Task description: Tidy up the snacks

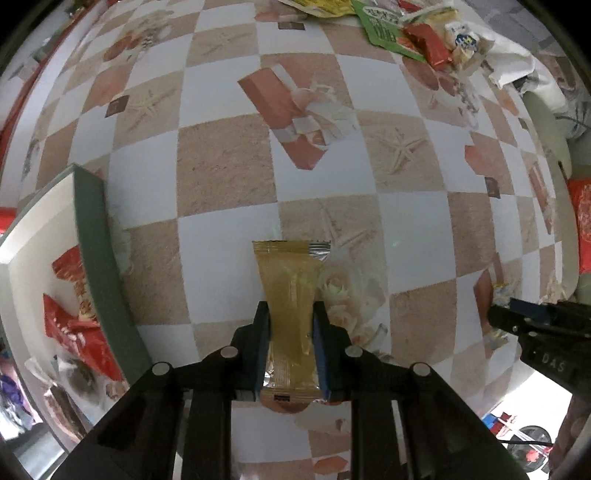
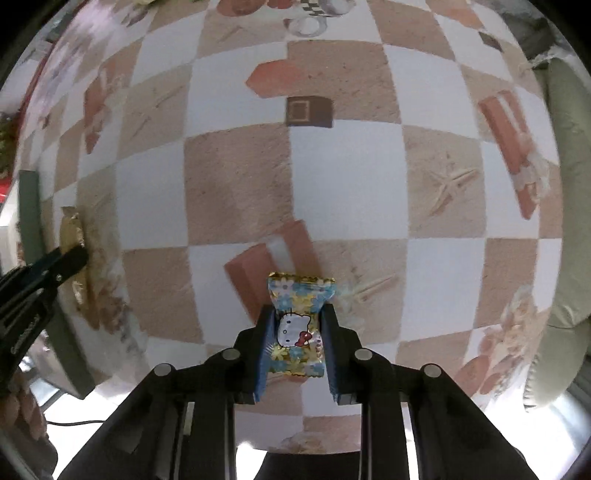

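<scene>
The surface (image 1: 229, 177), covered in a checked beige-and-white cloth printed with starfish, carries a green-rimmed white cardboard box (image 1: 92, 236) left of the left fingers and a heap of green, red and yellow snack packets (image 1: 402, 29) far ahead, to their right.

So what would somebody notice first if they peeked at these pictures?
Probably the Hello Kitty candy, pinched between the right gripper fingers above the checkered tablecloth. Next, the long golden snack packet clamped in the left gripper, with a green-rimmed box holding red packets off to its left. A messy snack pile sits at the table's far end.
</scene>
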### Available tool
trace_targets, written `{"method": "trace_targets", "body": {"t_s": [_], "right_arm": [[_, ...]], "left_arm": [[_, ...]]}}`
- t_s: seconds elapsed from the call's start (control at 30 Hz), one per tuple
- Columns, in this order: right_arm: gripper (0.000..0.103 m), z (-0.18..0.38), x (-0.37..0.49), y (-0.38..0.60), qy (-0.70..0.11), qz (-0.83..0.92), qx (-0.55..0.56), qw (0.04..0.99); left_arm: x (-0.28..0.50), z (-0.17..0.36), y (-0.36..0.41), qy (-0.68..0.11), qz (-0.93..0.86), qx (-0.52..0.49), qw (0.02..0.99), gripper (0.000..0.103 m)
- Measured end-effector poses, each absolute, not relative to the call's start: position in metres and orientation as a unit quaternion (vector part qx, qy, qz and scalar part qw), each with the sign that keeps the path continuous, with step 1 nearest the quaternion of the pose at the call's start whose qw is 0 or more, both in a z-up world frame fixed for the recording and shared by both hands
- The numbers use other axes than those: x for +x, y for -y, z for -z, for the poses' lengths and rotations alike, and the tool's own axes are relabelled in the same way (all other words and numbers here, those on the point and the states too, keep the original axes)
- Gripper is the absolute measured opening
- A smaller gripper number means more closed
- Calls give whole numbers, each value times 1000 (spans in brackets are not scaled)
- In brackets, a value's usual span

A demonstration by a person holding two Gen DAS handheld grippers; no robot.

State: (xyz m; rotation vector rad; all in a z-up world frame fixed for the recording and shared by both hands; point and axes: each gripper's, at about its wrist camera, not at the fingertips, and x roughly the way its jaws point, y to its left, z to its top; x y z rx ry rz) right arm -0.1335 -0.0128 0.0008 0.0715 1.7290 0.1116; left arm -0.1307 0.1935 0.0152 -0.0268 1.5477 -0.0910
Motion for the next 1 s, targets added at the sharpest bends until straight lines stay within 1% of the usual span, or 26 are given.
{"method": "trace_targets", "body": {"t_s": [0.13,0.3,0.37,0.47,0.77,1.0], "right_arm": [[26,-16,-133,19,-751,-74,59,654],[26,-38,-129,17,-738,-101,58,665],[26,-52,-111,5,-732,-114,55,669],[26,-64,-115,-10,-725,-130,46,675],[26,-91,-116,-103,-711,-186,5,678],[26,-93,-117,-180,-707,-237,-41,665]], "left_arm": [[-136,-34,-197,-683,49,-16,728,24],[-138,-59,-210,-662,56,-15,747,24],[-142,-67,-213,-654,53,-17,754,24],[-145,-77,-225,-645,45,-25,762,24],[-160,-103,-273,-622,4,-58,781,24],[-179,-110,-327,-605,-45,-98,789,24]]}}
